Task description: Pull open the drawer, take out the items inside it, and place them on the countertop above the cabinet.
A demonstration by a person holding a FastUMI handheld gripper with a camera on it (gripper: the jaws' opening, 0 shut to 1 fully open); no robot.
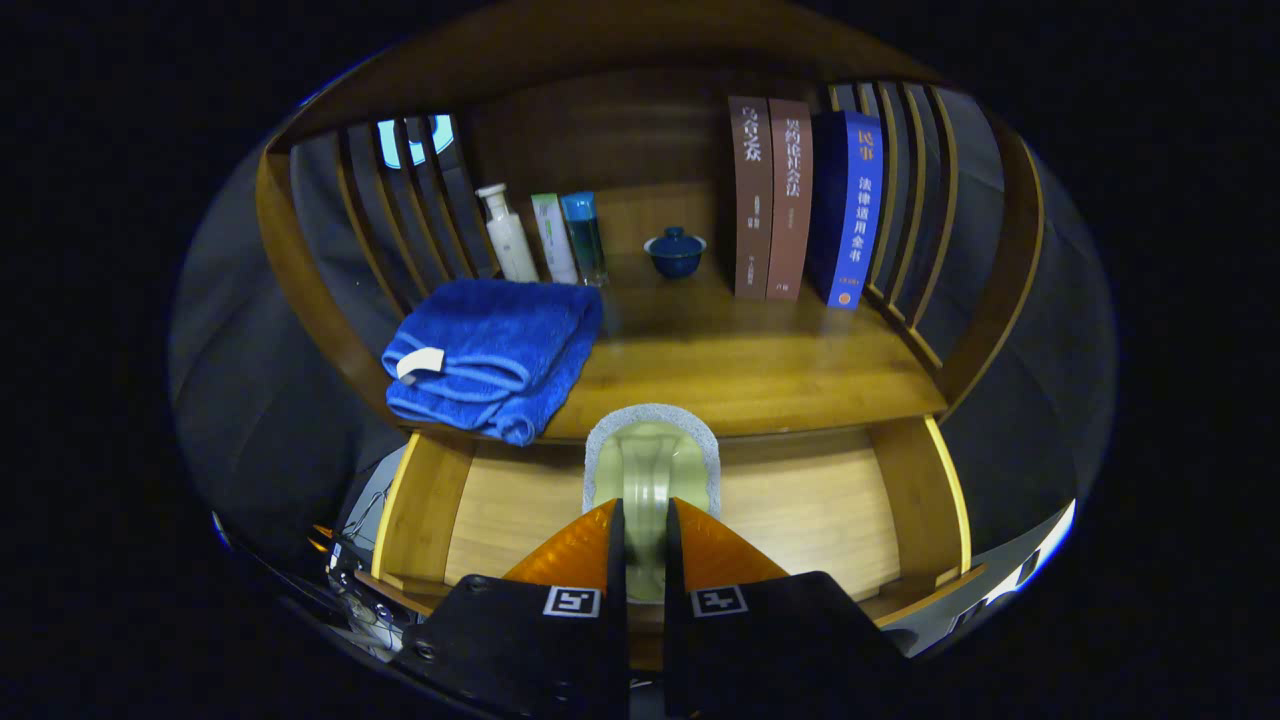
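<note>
The two-finger gripper (640,545) is pinching a pale green handled scrubbing brush with a grey pad (652,462) between its fingers, over the open wooden drawer (820,505). Beyond, on the wooden countertop (740,365), a folded blue towel (495,355) is lying left, three slim bottles (545,238) standing behind it, a small blue lidded bowl (676,251) sitting mid-back, and three upright books (800,205) standing right.

The countertop (740,350) and drawer (800,510) are smooth, faintly glossy wood. The towel (500,350) is rough terry cloth. The brush (652,465) between the fingers looks like glossy plastic rimmed with coarse grey sponge. The cup (675,250) is glazed.
</note>
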